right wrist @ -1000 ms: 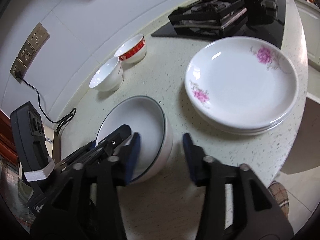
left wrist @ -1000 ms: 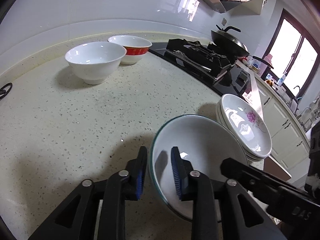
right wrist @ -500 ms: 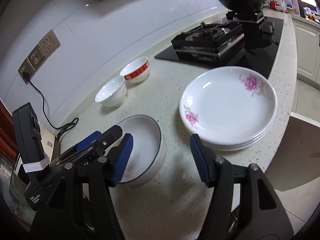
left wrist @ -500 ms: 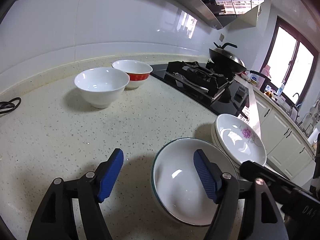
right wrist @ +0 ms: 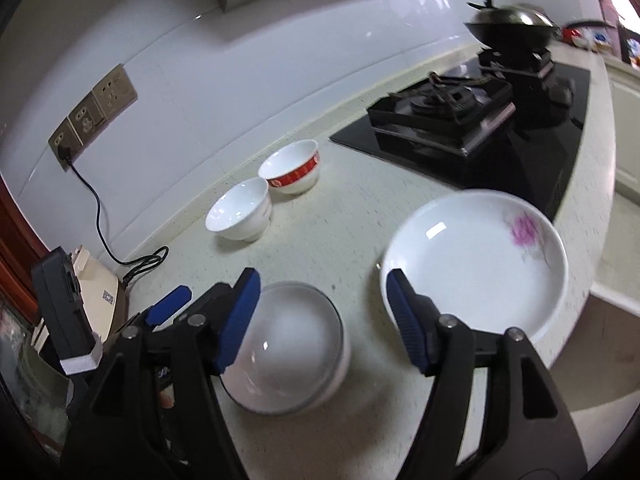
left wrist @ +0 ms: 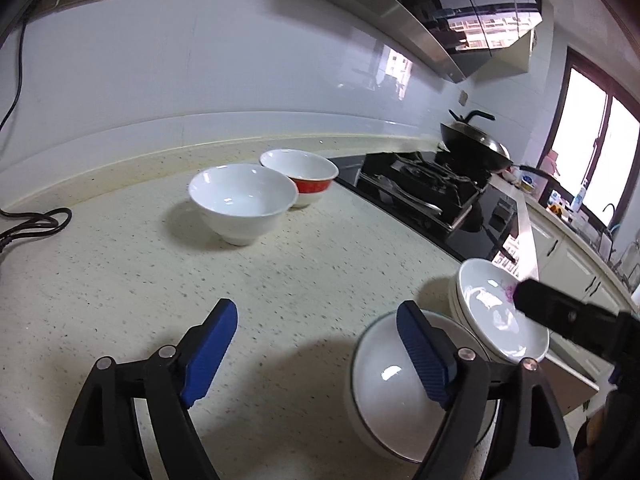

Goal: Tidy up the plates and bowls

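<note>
left gripper (left wrist: 316,354) fingers apart | green-rimmed bowl (left wrist: 384,392) beside plate stack (left wrist: 496,316)

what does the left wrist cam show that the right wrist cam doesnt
Only the left wrist view shows the window at far right, the white cabinets beneath it and the range hood's dark glass.

Only the right wrist view shows the beige appliance at the counter's left end, and the cord running down from the wall socket.

Both show the white bowl, the red-banded bowl, the green-rimmed bowl, the floral plate stack, the stove and the wok. Both grippers, left and right, have their jaws open and empty.
</note>
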